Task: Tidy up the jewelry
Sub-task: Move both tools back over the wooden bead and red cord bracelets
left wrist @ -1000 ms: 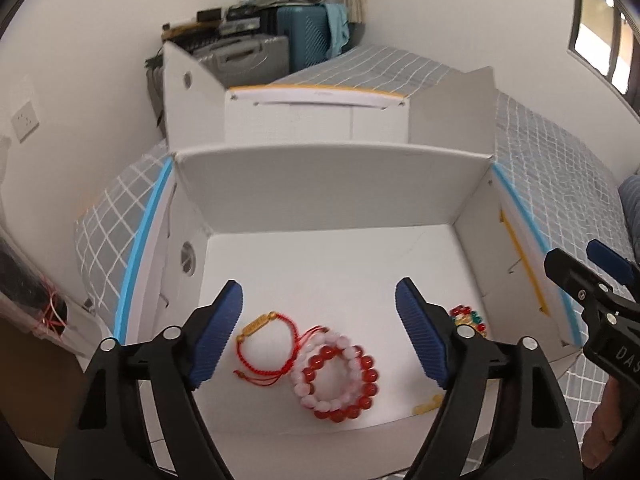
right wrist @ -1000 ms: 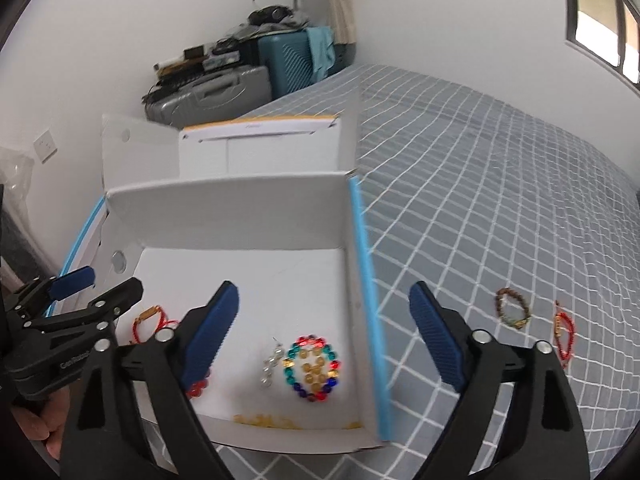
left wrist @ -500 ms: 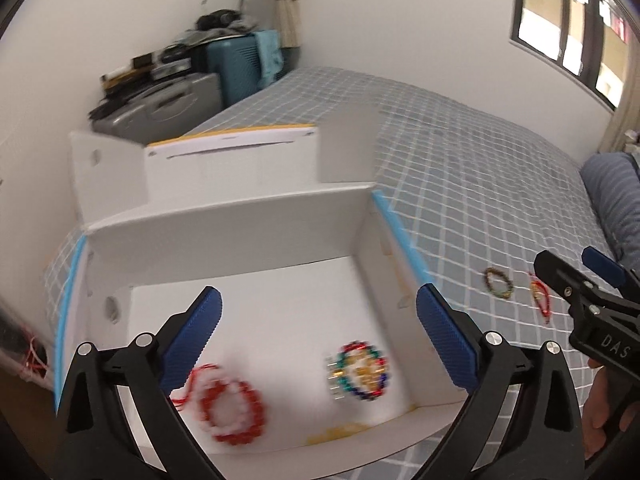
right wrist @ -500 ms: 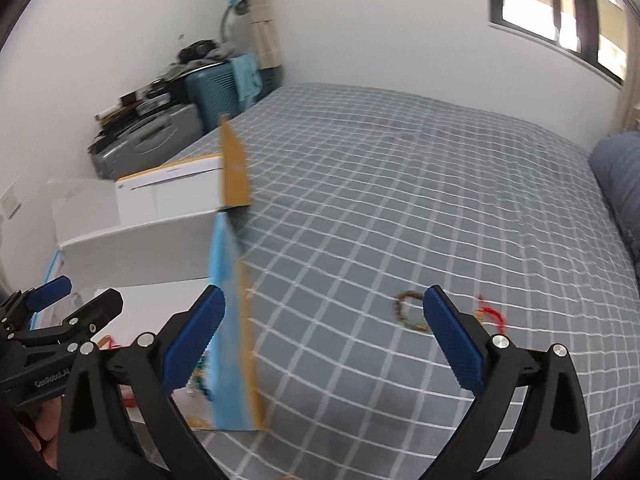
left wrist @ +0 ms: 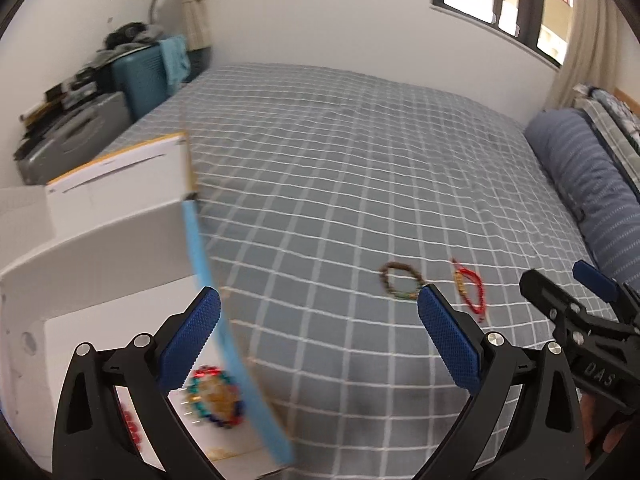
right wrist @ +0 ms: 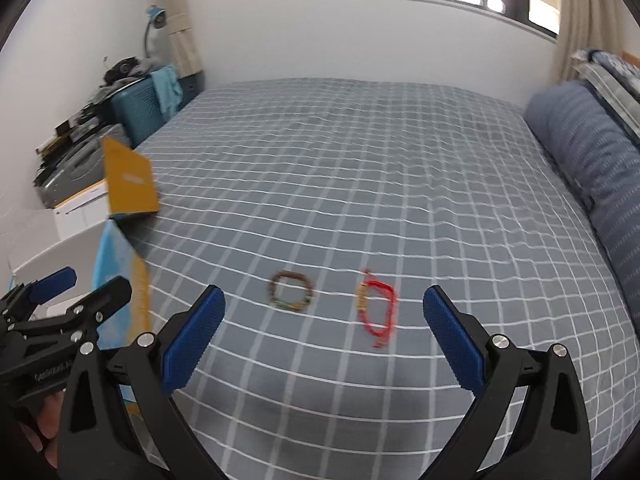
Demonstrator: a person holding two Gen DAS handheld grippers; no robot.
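Left gripper (left wrist: 318,334) and right gripper (right wrist: 324,330) both gape empty above the brown beaded bracelet (right wrist: 291,291) and red cord bracelet (right wrist: 377,308) on the checked bedspread (right wrist: 360,168).

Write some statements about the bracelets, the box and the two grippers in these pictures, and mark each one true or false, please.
1. Two bracelets lie on the bed cover outside the box. True: the brown bracelet and the red bracelet lie on the checked cover.
2. The right gripper holds the red bracelet. False: it is open and empty.
3. The white box is empty. False: a multicoloured bracelet lies inside.
4. The left gripper is open. True.
5. The two bracelets on the cover overlap. False: they lie apart.
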